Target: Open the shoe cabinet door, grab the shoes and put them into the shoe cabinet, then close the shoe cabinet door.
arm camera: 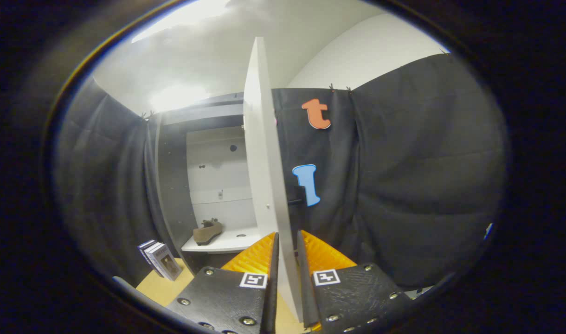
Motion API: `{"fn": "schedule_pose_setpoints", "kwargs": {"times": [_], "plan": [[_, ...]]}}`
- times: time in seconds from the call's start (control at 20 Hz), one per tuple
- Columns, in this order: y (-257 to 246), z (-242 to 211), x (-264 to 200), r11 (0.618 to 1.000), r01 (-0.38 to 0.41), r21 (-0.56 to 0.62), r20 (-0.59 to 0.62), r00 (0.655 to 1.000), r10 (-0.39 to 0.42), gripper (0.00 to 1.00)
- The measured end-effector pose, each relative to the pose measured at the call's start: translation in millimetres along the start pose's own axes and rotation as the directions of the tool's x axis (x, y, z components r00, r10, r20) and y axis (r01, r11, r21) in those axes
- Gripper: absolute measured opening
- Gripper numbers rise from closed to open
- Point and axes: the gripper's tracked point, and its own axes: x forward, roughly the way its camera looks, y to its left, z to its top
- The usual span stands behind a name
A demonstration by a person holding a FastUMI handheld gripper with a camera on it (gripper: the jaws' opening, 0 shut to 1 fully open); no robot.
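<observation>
Door edge pinched, shoe already on the shelf

We saw the hand-held gripper point(286, 260) closed on the white shoe cabinet door point(264, 153), one finger on each face of its edge, the door standing open and edge-on ahead of us; a dark handle point(296, 197) stuck out from its right face, a brown shoe point(208, 232) lay on the white shelf point(227, 242) inside the cabinet, and a few books point(160, 260) stood on the counter point(164, 287) just left of the cabinet

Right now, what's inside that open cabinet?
One brown shoe sits on the white shelf inside the cabinet. The open door, which the claw is pinching edge-on, hides the cabinet's right part.
</observation>
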Motion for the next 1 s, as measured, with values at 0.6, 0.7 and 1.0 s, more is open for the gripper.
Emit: {"fn": "schedule_pose_setpoints", "kwargs": {"times": [0.6,0.7,1.0], "plan": [[106.7,-113.8,4.6,0.974,-0.220,-0.046,-0.156,0.965,0.211,0.22],[120.7,-150.1,8.1,0.969,-0.247,-0.033,-0.211,0.949,0.234,0.22],[141.8,-270.9,10.7,0.960,-0.281,0.005,-0.388,0.884,0.261,0.22]]}}
